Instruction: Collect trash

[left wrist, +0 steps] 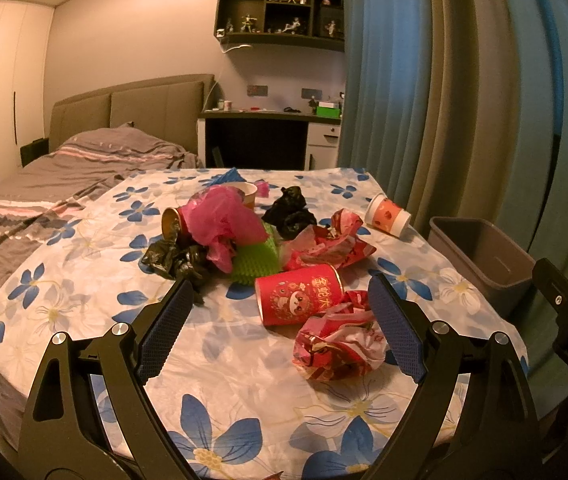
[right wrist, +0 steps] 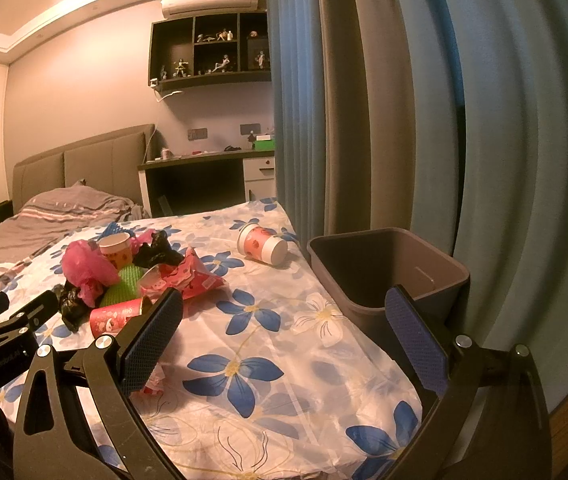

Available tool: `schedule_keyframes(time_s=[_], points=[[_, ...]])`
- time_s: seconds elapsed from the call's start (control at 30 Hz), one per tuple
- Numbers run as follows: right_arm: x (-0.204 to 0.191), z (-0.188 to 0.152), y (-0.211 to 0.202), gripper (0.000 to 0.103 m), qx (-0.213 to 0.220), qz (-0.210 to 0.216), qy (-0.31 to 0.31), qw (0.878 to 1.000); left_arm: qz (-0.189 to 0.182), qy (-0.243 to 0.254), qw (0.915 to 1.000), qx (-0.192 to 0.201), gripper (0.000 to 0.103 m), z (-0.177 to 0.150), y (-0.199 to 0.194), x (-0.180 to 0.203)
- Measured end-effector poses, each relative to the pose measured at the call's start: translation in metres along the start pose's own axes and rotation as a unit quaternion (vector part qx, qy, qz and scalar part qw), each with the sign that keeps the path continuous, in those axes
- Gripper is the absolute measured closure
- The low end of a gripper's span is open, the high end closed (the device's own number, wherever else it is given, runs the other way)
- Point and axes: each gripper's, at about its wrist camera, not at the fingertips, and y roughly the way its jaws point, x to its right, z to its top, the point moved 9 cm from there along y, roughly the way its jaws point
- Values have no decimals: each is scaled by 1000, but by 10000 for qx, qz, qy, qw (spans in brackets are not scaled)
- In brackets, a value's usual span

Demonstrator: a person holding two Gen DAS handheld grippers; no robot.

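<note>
Floral bedspread (left wrist: 243, 364) held heaped trash; my left gripper (left wrist: 279, 300) and right gripper (right wrist: 284, 312) both hung spread, empty, near grey bin (right wrist: 436, 276).

**Two wrist views over the table**

The left wrist camera looks forward, low and close over the flowered cloth (left wrist: 243, 360) to the trash pile (left wrist: 251, 236). The right wrist camera faces more rightward, near the bin (right wrist: 388, 264). Both share pile, bin and curtain (left wrist: 464, 100).

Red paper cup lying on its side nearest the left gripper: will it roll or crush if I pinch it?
The red cup lies on its side on the cloth, so a nudge would probably roll it. It looks like thin, empty paper: likely light, and a hard pinch may dent it. The left gripper is open.
</note>
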Motion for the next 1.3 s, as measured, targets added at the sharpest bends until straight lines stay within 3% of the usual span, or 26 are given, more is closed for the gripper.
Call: schedule_keyframes(time_s=[1.3], points=[[2, 1, -2, 5, 11, 1, 20, 10000, -6, -17, 10000, -2, 15, 0, 0, 0]])
